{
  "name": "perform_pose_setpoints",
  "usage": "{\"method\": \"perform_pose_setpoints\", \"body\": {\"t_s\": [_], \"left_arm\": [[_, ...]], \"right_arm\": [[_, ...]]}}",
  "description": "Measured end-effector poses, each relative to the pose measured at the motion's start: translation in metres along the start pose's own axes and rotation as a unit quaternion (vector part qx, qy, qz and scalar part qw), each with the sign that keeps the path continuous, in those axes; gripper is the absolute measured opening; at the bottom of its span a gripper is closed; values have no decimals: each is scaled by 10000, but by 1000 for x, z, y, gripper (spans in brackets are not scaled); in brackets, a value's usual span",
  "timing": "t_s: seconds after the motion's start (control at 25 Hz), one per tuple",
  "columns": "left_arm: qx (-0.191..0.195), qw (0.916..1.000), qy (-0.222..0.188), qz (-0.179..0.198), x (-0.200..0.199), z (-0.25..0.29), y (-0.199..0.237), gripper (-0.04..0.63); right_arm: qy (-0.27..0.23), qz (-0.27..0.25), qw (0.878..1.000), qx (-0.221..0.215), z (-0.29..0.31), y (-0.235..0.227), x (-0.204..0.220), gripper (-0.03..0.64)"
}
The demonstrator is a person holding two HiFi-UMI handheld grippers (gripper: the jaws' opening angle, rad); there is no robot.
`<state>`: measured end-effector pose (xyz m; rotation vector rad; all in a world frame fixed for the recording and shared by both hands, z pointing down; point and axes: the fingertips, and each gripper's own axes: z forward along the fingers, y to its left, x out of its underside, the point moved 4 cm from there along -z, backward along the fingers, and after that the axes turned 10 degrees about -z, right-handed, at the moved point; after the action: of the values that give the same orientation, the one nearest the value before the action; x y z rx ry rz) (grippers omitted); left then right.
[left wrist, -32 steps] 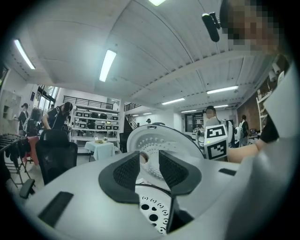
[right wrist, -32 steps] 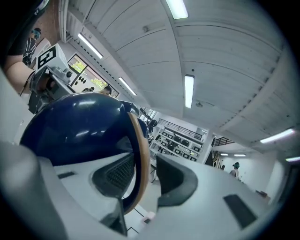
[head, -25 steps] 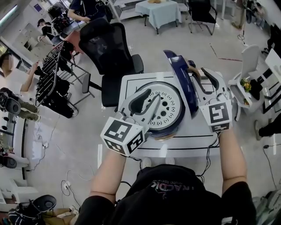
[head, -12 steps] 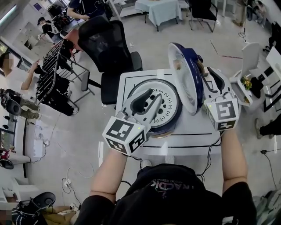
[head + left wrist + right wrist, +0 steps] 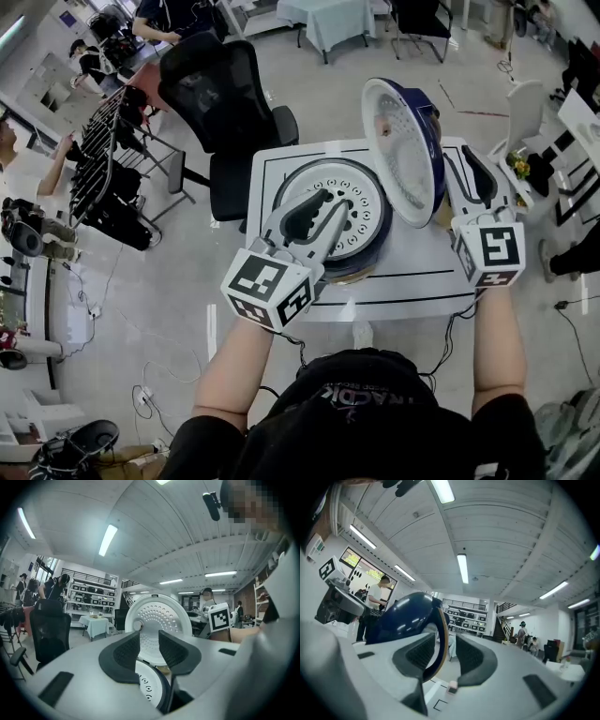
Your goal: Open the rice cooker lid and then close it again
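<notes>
White tabletop (image 5: pixel 412 272) marked with black lines carries the rice cooker (image 5: pixel 370 251) in a big open workroom. On it, the right gripper (image 5: pixel 466 173) straddles the rim of the raised lid (image 5: pixel 398 141) with its jaws partly apart. In the right gripper view the rim runs up between them. It lies against the pad on the side of the dark blue shell and leaves a clear gap to the other pad, so nothing is clamped. The left gripper (image 5: pixel 333 202) also has its jaws partly apart and pinches nothing. It sits low over the cooker's open top, tips above a round white plate with holes (image 5: pixel 361 202). The lid stands upright at the cooker's right edge, its white dimpled inside facing the left gripper. Beyond the table stands a black office chair (image 5: pixel 211 94) and, further off, a cloth-covered table (image 5: pixel 333 19).
</notes>
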<state>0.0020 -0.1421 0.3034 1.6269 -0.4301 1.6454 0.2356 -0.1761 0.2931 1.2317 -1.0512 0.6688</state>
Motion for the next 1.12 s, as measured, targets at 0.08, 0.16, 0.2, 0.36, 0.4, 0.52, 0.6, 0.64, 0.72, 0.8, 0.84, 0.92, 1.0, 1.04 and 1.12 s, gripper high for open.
{"method": "perform_pose_setpoints", "body": {"t_s": [0.08, 0.16, 0.2, 0.36, 0.4, 0.52, 0.6, 0.64, 0.72, 0.8, 0.84, 0.92, 1.0, 1.04, 1.12], "left_arm": [[46, 10000, 1, -22, 2, -10, 1, 130], [74, 10000, -12, -46, 4, -22, 3, 130], [88, 9999, -19, -57, 4, -28, 4, 130], [160, 9998, -43, -81, 8, -54, 4, 130], [175, 9998, -47, -86, 9, -61, 5, 132], [188, 9997, -69, -119, 13, -80, 6, 134], [186, 9997, -91, -150, 16, -91, 7, 137], [187, 9996, -102, -163, 18, -97, 7, 139], [188, 9996, -122, -186, 22, -107, 7, 143], [191, 9995, -139, -207, 26, -119, 6, 146], [196, 9995, -148, -209, 28, -124, 6, 147], [211, 9995, -167, -192, 31, -133, 5, 156], [241, 9994, -184, -163, 32, -141, 2, 164], [260, 9994, -194, -150, 32, -145, 0, 166], [285, 9992, -230, -131, 32, -151, -4, 177]], "right_arm": [[-28, 107, 9998, 178, -14, 3, -5, 144], [-43, 168, 9994, 312, -28, 9, -11, 140], [-39, 186, 9991, 366, -35, 12, -13, 136], [-40, 191, 9988, 448, -58, 33, -25, 130], [-43, 172, 9989, 433, -63, 40, -29, 129], [-56, 145, 9993, 336, -74, 63, -39, 130], [-55, 155, 9995, 257, -81, 78, -43, 130], [-58, 171, 9996, 214, -84, 85, -45, 129], [-75, 253, 9996, 110, -91, 99, -50, 130], [-105, 398, 9992, -9, -98, 114, -54, 130], [-124, 470, 9988, -64, -101, 122, -57, 130], [-160, 560, 9981, -177, -108, 136, -62, 132], [-201, 578, 9978, -263, -115, 148, -69, 132], [-223, 566, 9977, -296, -119, 154, -72, 134], [-266, 533, 9975, -377, -126, 163, -80, 148]]}}
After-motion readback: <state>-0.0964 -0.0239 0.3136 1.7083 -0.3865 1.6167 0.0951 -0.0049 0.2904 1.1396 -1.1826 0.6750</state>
